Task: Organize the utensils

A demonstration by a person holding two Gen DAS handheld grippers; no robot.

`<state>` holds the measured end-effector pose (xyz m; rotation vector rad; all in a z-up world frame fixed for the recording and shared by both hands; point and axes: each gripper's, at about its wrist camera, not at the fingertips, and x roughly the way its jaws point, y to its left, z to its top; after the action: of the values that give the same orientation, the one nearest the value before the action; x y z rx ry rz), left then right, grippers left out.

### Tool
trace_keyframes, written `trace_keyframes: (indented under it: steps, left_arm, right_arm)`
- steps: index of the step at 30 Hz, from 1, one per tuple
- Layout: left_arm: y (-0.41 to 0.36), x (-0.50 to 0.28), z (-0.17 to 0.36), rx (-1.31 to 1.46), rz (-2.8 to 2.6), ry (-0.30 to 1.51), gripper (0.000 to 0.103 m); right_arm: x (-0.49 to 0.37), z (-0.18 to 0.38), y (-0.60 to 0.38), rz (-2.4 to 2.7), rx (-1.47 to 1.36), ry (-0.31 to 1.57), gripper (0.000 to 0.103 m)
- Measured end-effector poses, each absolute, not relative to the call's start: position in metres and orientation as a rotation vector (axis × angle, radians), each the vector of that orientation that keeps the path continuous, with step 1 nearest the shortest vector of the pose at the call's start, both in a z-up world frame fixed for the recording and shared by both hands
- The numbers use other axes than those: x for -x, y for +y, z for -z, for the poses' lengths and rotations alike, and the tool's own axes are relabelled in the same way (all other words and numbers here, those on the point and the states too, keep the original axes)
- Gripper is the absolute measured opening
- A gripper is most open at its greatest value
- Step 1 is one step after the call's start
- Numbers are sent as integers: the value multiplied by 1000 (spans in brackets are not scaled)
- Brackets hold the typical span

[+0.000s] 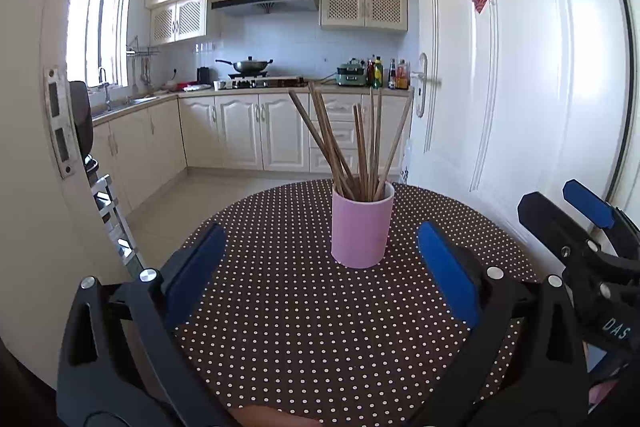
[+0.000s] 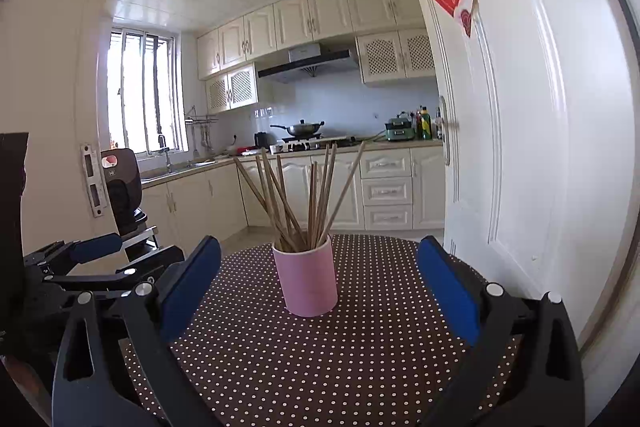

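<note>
Black gripper point(image 1: 320, 275), blue pads point(image 1: 448, 273), silver screws

Pink cup point(image 1: 362, 227) full of wooden chopsticks point(image 1: 352, 143) sits upright on the polka-dot desk point(image 1: 280, 327). Left tool point(image 1: 320, 267) hangs wide open in front of it, nothing between the blue pads. Right tool point(image 1: 576, 215) peeks in at the right edge.

I see the cup point(image 1: 362, 227) standing on the worktop point(image 1: 280, 327), chopsticks point(image 1: 360, 143) upright in it, a door point(image 1: 520, 87) to its right, kitchen cabinets point(image 1: 240, 131) behind it.
</note>
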<state>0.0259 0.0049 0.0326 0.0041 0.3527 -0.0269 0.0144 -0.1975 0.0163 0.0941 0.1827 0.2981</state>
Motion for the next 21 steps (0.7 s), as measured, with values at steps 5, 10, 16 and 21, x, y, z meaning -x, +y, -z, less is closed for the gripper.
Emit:
trace_keyframes:
  steps: [5,10,16,21]
  left_arm:
    - [2,-13,-38,-5,31,323,96]
    - [-1,-6,-38,-3,25,312,96]
    - [-3,-2,-38,-3,16,308,96]
    - [-4,-4,-37,2,21,317,96]
  right_arm:
    - [-7,-18,-201,-305,-113,164,95]
    - [-5,-17,-205,-309,-137,172,95]
    - [-3,-14,-206,-309,-139,180,95]
    - [1,-14,-205,-310,-135,182,95]
